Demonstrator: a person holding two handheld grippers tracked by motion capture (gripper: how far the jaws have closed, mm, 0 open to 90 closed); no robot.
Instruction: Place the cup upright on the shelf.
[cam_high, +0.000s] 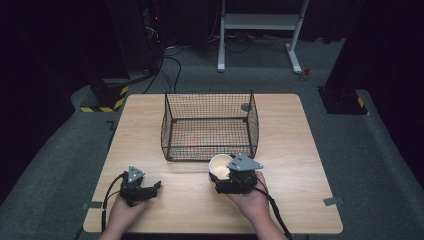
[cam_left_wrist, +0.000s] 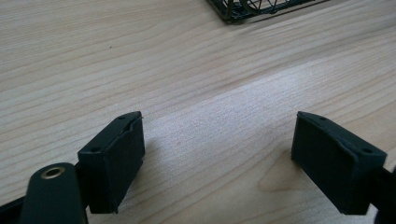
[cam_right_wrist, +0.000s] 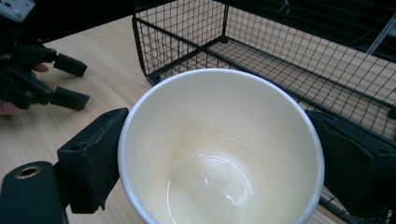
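**A:** What is standing on the wooden counter (cam_high: 300, 150), starting with the biggest thing?

**B:** A black wire basket (cam_high: 210, 126) is sitting at the middle of the counter, toward the far side, open at the top. Apart from one small dark object near its far right corner, too small to identify, it is looking empty.

**A:** And the cup?

**B:** A cream-coloured cup (cam_high: 220, 166) is standing just in front of the basket's near right wall, outside the mesh. In the right gripper view its inside (cam_right_wrist: 219, 154) is showing glossy and empty, with the basket wire (cam_right_wrist: 289, 60) rising right behind it.

**A:** Who is holding it?

**B:** The right gripper (cam_high: 226, 175) is bracketing it, one of its fingers (cam_right_wrist: 95, 156) lying against each side of the cup's wall, so it is appearing to be pinching the cup.

**A:** The other hand?

**B:** The left gripper (cam_high: 156, 188) is resting at the near left of the counter, well apart from the cup, its fingers (cam_left_wrist: 116, 158) spread wide over bare wood and gripping nothing.

**A:** So how far along is the job?

**B:** By my reading, the grasp is looking done. Lifting the cup over the near wall and setting it down inside the basket is looking like what is left.
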